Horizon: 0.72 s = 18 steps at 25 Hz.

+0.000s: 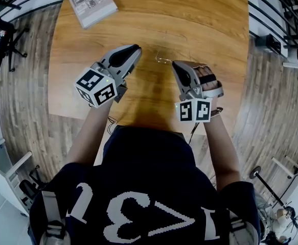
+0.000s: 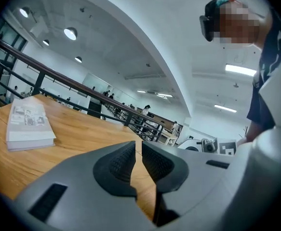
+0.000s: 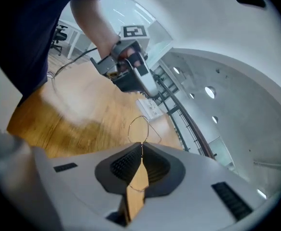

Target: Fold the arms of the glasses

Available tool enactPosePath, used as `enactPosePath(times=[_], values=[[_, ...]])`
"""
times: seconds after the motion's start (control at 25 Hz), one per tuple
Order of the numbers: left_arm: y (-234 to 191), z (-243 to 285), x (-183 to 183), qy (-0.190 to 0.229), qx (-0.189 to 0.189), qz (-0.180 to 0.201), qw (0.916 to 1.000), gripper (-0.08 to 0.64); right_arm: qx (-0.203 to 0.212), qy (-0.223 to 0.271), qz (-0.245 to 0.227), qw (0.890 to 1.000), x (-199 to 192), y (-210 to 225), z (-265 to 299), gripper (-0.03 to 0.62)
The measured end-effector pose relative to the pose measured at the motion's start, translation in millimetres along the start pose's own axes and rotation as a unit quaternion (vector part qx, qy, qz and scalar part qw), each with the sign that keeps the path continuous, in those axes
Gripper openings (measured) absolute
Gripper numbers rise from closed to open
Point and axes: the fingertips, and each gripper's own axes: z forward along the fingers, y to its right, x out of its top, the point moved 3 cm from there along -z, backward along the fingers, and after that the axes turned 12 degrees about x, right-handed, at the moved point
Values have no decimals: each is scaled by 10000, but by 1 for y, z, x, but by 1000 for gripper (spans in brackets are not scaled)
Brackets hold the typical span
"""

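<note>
The right hand-held gripper (image 1: 175,64) has its jaws closed on the glasses (image 3: 139,128). In the right gripper view, the two ribbed pads meet on the thin wire frame. One round wire rim stands out just beyond the tips of the jaws, and another short bit of wire shows behind the pads, nearer to the gripper body. In the head view the glasses are only a fine pale line right at the tip of this gripper, over the wooden worktop (image 1: 200,19). I cannot tell whether the frame touches the wood or is above it, and the arms of the glasses are too thin to see how they lie.

The left hand-held gripper (image 1: 136,49) holds nothing. In the left gripper view its jaws are almost together, with only a narrow slit between the pads, and through the slit only the worktop is visible. It points nearly level across the worktop. Its tip is close to the tip of the right hand-held gripper and to the glasses, but apart from both.

A book (image 1: 91,1) lies flat on the worktop, well ahead of the left hand-held gripper and a little to its left side, near the far edge. The person (image 1: 149,188) stands at the near edge of the worktop, behind both grippers, with one in each hand.
</note>
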Motion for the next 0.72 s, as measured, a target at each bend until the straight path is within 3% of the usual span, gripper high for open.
enactPosePath(times=[0.12, 0.24, 0.52, 0.64, 0.72], values=[[2, 12, 5, -98, -156, -243, 9995, 107, 33, 153, -394, 9991, 12, -2, -15, 32], [7, 24, 3, -383, -403, -502, 9972, 137, 39, 239, -656, 9975, 19, -4, -26, 31], [21, 40, -8, -1055, -1013, -1195, 9820, 121, -141, 295, -1044, 9940, 33, -6, -42, 29], [23, 42, -15, -1157, -1253, -1626, 9719, 97, -120, 293, -1039, 9941, 34, -8, -40, 29], [20, 41, -17, -1113, -1187, -1743, 9712, 97, -120, 265, -1047, 9941, 34, -10, -40, 28]])
